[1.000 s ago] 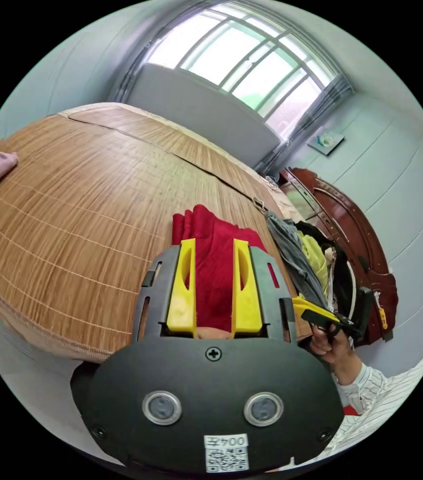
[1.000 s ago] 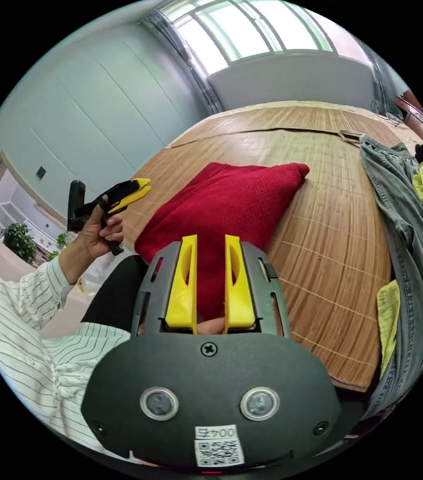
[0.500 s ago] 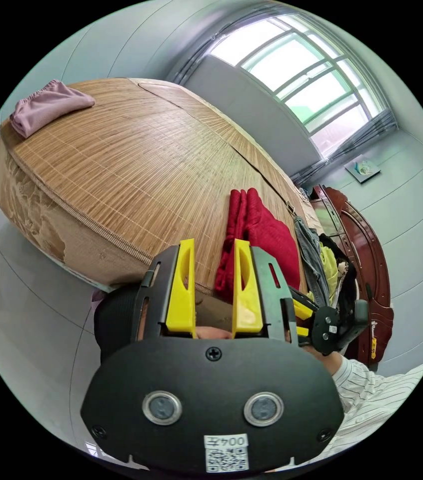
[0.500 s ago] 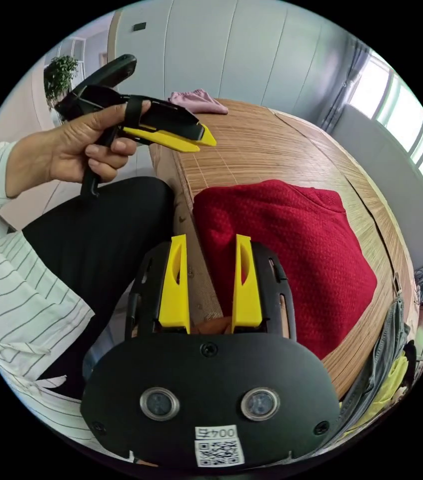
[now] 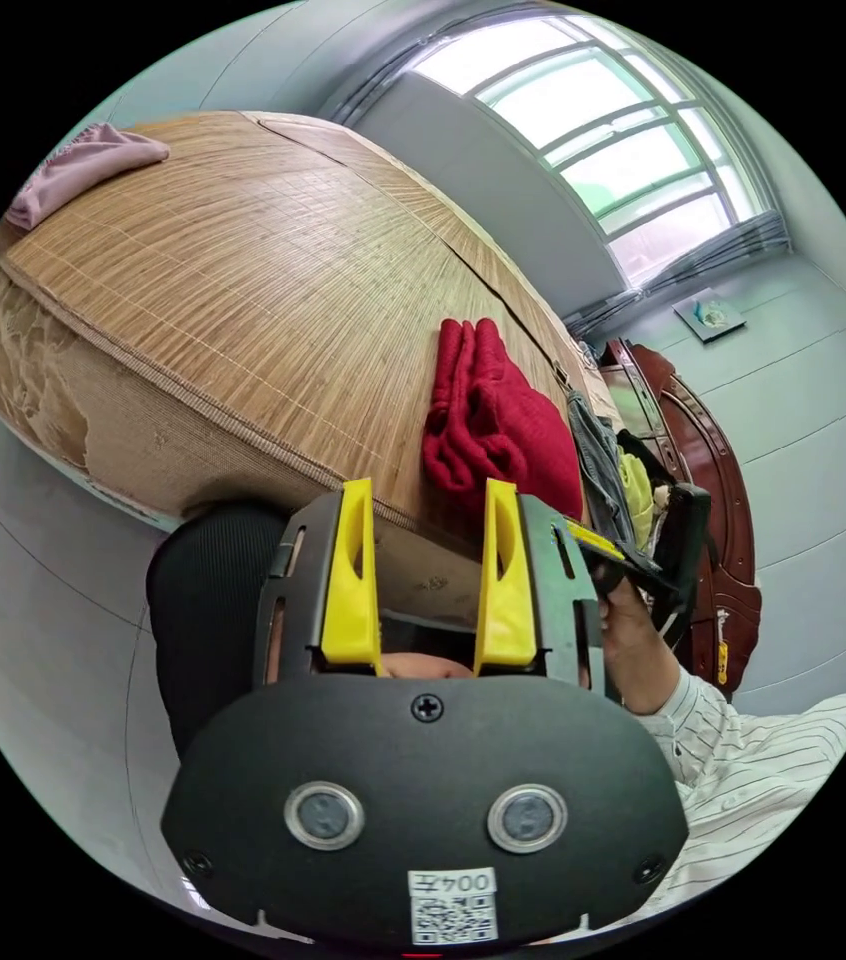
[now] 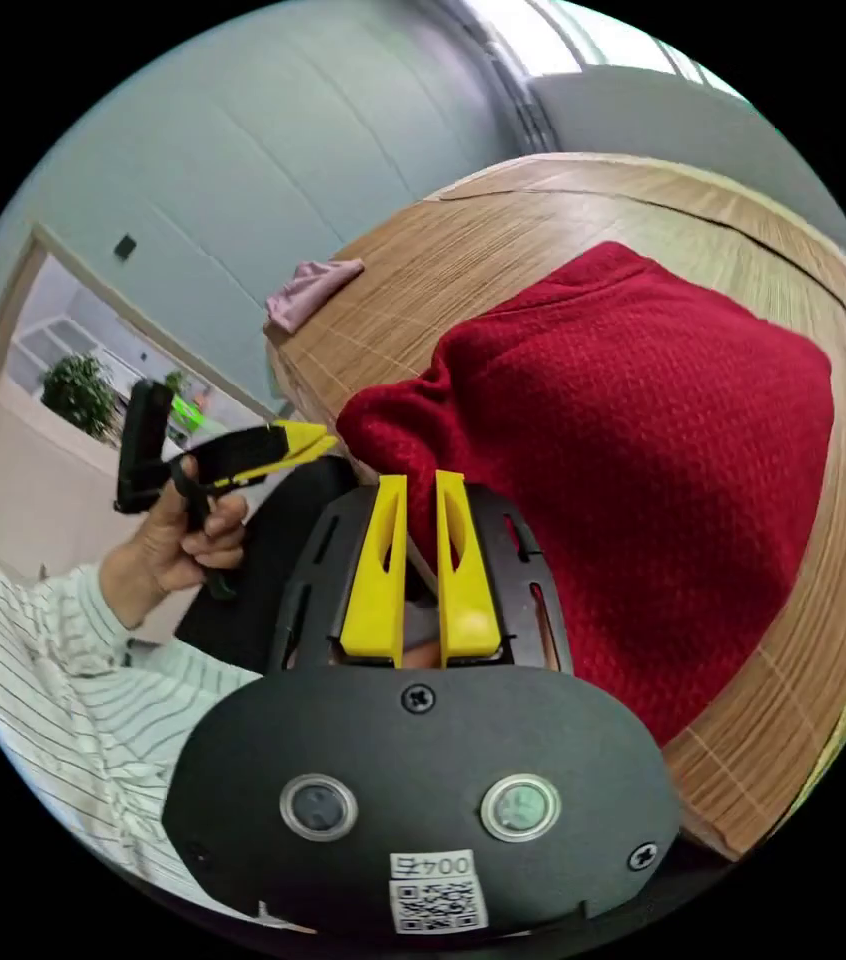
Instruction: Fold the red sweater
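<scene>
On the woven mat of the bed, the red sweater lies folded near the front edge. Your right gripper, jaws narrow with nothing clearly pinched, sits at its near corner; your left gripper hangs wide and empty off the bed. Tidy the bulging corner, press flat

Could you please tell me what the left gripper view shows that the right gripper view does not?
Left gripper view: dark wooden furniture beyond a heap of clothes. Right gripper view: a doorway with a plant behind it. Shared by both: the red sweater lying on the woven mat, and the pink garment at the mat's far corner.
</scene>
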### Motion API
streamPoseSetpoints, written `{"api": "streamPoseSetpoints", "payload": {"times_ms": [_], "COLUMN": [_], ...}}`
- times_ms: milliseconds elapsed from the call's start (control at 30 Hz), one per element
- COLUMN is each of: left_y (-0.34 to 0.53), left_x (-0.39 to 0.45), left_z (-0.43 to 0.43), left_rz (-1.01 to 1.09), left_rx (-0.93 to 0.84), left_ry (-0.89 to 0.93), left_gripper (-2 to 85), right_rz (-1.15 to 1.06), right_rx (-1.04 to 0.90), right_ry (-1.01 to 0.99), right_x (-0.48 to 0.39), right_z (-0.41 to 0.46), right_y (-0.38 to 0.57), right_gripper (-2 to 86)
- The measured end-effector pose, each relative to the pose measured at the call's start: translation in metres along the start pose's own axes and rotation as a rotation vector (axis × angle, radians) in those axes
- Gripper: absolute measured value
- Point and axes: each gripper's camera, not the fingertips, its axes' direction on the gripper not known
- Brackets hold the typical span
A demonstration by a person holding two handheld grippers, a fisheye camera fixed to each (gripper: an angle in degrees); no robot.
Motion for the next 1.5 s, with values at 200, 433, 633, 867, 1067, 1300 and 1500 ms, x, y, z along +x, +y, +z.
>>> {"api": "streamPoseSetpoints", "payload": {"times_ms": [200, 433, 633, 867, 1067, 1300, 1500], "left_y": [-0.001, -0.013, -0.029, -0.042, -0.068, -0.100, -0.116], "left_x": [0.010, 0.020, 0.017, 0.002, -0.009, -0.036, -0.050], "left_z": [0.026, 0.050, 0.060, 0.058, 0.042, 0.030, 0.033], "left_rz": [0.037, 0.006, -0.060, -0.099, -0.083, -0.117, -0.128], "left_rx": [0.010, -0.016, -0.032, -0.064, -0.079, -0.102, -0.117], "left_ry": [0.174, 0.240, 0.206, 0.122, 0.084, 0.075, 0.101], "left_gripper": [19.5, 23.2, 22.7, 9.0, 7.2, 7.1, 7.1], "right_rz": [0.091, 0.019, -0.077, -0.042, 0.368, 0.558, 0.634], "right_rx": [0.031, 0.038, 0.036, 0.087, 0.377, 0.412, 0.390], "right_ry": [-0.116, -0.041, 0.060, -0.050, -0.306, -0.374, -0.431], "right_x": [0.045, 0.067, 0.081, 0.138, 0.286, 0.380, 0.418], "right_z": [-0.014, -0.025, -0.032, -0.088, -0.177, -0.190, -0.175], "right_y": [0.011, 0.021, 0.029, 0.050, 0.078, 0.061, 0.035], "right_gripper": [5.6, 5.6, 6.5, 12.7, 16.1, 17.6, 19.4]}}
